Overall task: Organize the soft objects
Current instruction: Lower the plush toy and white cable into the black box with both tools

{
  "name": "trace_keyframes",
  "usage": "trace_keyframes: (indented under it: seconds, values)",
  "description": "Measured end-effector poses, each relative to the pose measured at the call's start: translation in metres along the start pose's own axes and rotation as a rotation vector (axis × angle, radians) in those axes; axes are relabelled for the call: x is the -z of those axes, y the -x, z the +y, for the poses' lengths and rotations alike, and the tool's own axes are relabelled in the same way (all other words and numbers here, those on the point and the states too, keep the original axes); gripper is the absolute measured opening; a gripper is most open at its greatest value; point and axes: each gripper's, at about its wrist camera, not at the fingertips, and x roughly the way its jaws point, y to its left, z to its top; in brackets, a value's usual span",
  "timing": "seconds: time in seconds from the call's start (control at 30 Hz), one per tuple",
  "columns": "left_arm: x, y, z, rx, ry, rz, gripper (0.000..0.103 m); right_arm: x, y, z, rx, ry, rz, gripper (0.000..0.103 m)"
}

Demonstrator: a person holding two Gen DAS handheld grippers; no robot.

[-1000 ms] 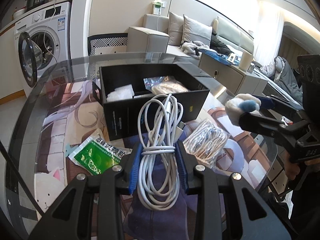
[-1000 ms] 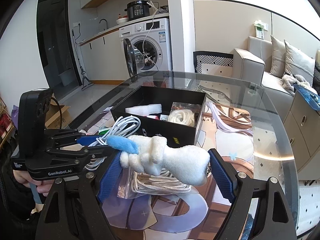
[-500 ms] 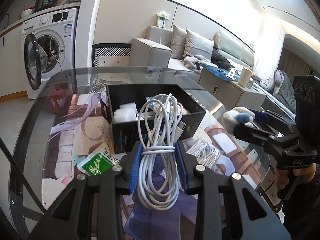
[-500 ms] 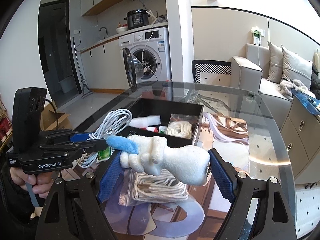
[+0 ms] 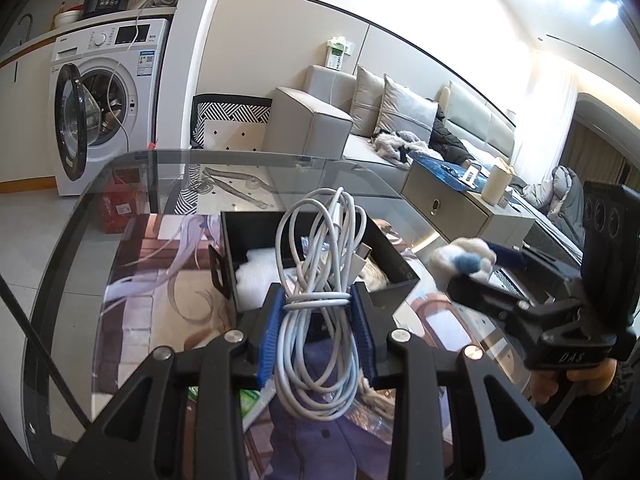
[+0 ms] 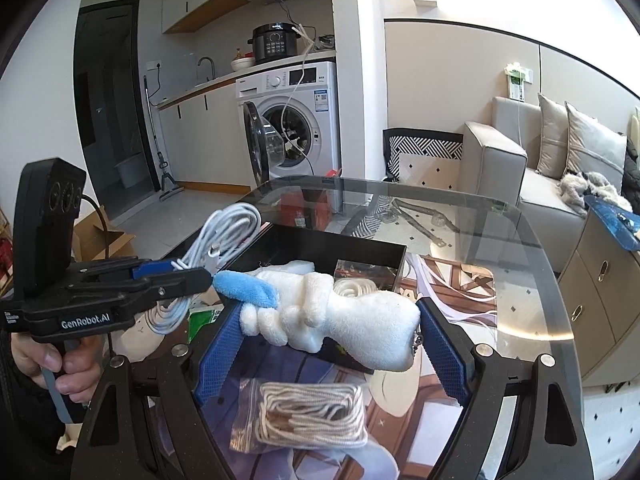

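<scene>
Tongs loaded above the black box (image 5: 316, 256)
Left tongs (image 5: 318, 330) pinch a white cable bundle (image 5: 320, 296); right tongs (image 6: 330, 344) clamp a white plush toy (image 6: 340, 320).

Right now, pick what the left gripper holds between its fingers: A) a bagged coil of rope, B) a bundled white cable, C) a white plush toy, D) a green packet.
B: the left gripper is shut on the bundled white cable, pinched at its wrapped middle above the black box; the white plush toy sits in the right gripper.
</scene>
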Motion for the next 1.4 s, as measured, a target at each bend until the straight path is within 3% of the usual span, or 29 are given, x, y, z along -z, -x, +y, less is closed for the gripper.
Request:
trace_keyframes:
  seconds: [0.5, 0.83, 1.4]
  values:
    - [-0.022, -0.039, 0.012, 0.001, 0.037, 0.032, 0.032, -0.013, -0.050, -0.011, 0.024, -0.036, 0.040, 0.086]
    - [-0.027, -0.061, 0.014, 0.002, 0.046, 0.049, 0.032, -0.014, -0.076, -0.008, 0.031, 0.011, 0.069, 0.086]
    - [-0.035, -0.071, 0.023, -0.008, 0.075, 0.048, 0.032, -0.014, -0.094, -0.005, 0.014, 0.045, 0.086, 0.087]
